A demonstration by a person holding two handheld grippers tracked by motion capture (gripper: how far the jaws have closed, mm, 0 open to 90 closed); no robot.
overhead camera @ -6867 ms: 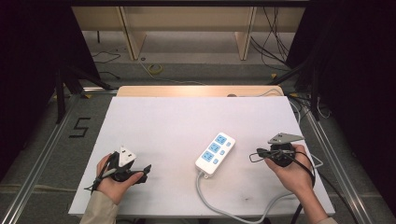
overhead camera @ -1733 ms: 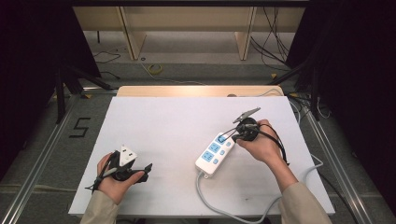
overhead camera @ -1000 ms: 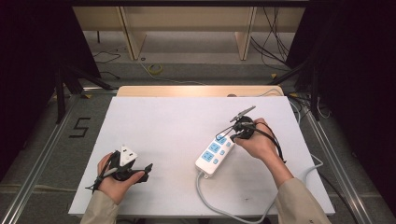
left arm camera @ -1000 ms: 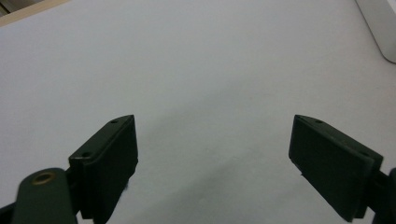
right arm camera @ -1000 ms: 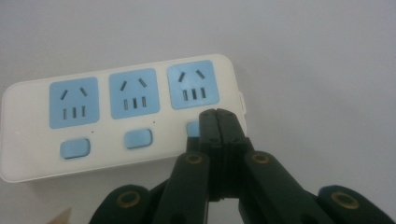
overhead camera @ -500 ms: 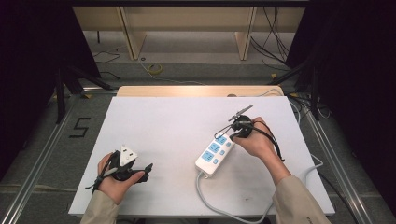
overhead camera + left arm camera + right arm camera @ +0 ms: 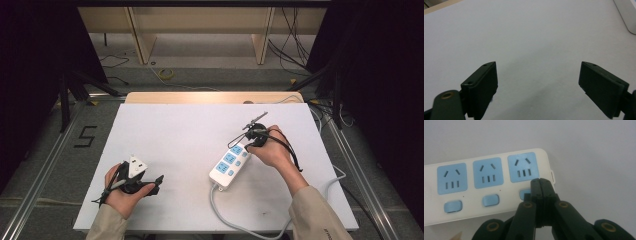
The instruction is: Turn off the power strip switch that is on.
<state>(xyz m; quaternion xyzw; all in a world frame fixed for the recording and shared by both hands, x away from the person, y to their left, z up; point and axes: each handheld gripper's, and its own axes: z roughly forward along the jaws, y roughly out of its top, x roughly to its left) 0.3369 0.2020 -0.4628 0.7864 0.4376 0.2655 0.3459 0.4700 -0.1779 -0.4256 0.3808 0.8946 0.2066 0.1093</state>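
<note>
A white power strip (image 7: 228, 165) with three blue sockets and three blue switches lies right of the table's middle; its white cable (image 7: 250, 227) runs off the front edge. My right gripper (image 7: 239, 144) is shut, its tips over the far end of the strip. In the right gripper view the closed jaws cover the rightmost blue switch (image 7: 524, 194) of the power strip (image 7: 489, 187); contact cannot be told. My left gripper (image 7: 156, 180) rests near the front left, held in a hand. Its jaws stand wide apart over bare table in the left gripper view, left gripper (image 7: 537, 85).
The white table (image 7: 180, 130) has a wooden strip (image 7: 210, 97) along its far edge. Metal rails run along both sides on the floor, with cables (image 7: 325, 110) at the far right. A corner of the power strip (image 7: 627, 15) shows at the upper right of the left gripper view.
My right gripper moved from the right front of the table up and left to the far end of the power strip, then settled over it. The left hand stayed put.
</note>
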